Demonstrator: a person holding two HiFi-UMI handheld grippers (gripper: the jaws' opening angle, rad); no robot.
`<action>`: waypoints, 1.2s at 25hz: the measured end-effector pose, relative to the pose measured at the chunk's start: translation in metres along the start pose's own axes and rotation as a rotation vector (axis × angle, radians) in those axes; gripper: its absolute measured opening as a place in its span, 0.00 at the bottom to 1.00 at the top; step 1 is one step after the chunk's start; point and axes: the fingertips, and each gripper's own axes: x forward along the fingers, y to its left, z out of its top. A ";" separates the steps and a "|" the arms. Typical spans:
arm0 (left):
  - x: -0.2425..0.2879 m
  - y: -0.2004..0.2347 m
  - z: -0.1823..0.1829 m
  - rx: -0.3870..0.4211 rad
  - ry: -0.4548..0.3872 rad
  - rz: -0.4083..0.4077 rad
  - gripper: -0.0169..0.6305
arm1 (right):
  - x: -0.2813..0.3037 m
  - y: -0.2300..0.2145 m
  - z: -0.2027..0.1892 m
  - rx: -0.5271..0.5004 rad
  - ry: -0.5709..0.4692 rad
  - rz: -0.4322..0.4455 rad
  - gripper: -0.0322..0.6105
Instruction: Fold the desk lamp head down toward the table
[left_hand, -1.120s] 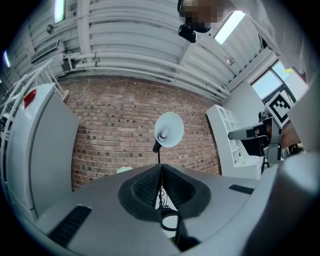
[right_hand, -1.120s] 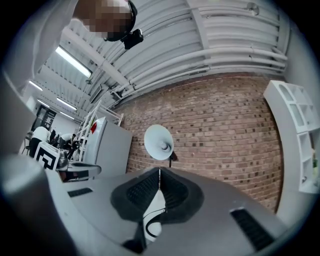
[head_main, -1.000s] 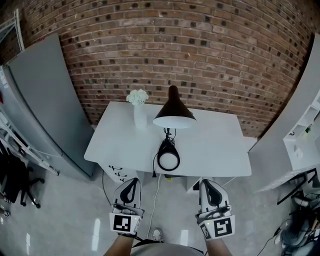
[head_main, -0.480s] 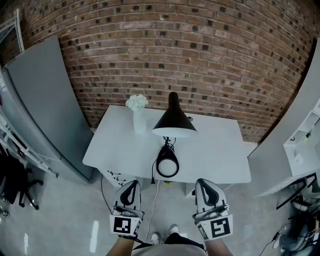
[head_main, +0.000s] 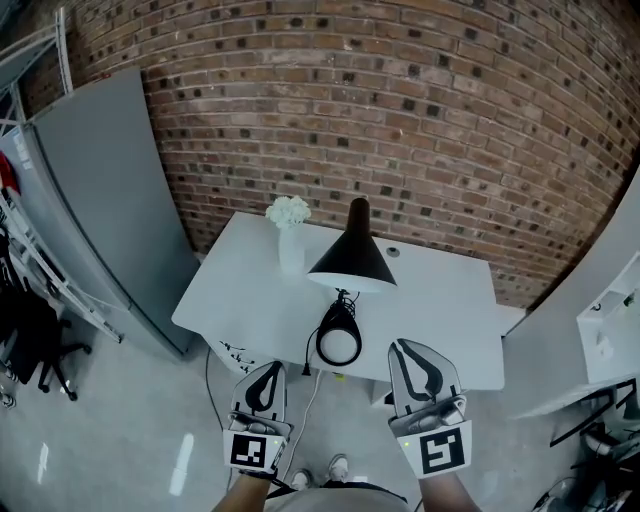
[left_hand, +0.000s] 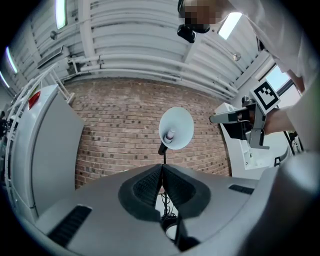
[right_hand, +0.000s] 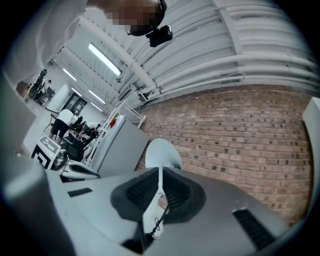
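1. Against a brick wall (head_main: 400, 120) stands a white tabletop (head_main: 440, 310), with its front edge toward the person. A pale, glossy floor (head_main: 130, 430) spreads out below it.
2. To the left, a tall grey cabinet (head_main: 110, 200) stands at an angle to the wall. A metal rack (head_main: 40, 270) and some dark clutter sit beside it.
3. To the right, a white shelf unit (head_main: 610, 330) runs off the edge of the head view. What it holds is too small to tell.
4. Overhead, both gripper views show a ribbed white ceiling (left_hand: 140, 45) with strip lights.
5. The desk lamp (head_main: 350, 262) stands near the middle of the tabletop. Its black cone shade is raised, with the mouth tilted forward and down.
6. The lamp's round base (head_main: 338, 345) sits near the front edge. A black cord (head_main: 341, 298) is bunched between the shade and the base.
7. From the left gripper view the shade's pale inside shows, with the bulb (left_hand: 170, 135) in it.
8. A white vase (head_main: 291, 250) stands at the back left of the tabletop, just beside the shade. It holds white flowers (head_main: 288, 211).
9. The left gripper (head_main: 267, 372) is out in front of the tabletop's front edge, above the floor and apart from the lamp. Its jaws are clenched together with nothing between them.
10. The right gripper (head_main: 405, 352) is near the front edge to the right of the base, touching nothing. Its jaws are also pressed together and empty.
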 end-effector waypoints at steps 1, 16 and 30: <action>0.002 -0.002 0.001 0.005 -0.003 -0.004 0.04 | 0.001 -0.001 0.001 -0.011 0.000 0.002 0.08; 0.031 -0.013 0.016 0.025 0.011 -0.063 0.04 | 0.025 -0.013 0.035 -0.337 -0.026 0.045 0.08; 0.039 -0.021 0.023 0.000 0.036 -0.112 0.04 | 0.051 -0.012 0.048 -0.569 0.045 0.050 0.24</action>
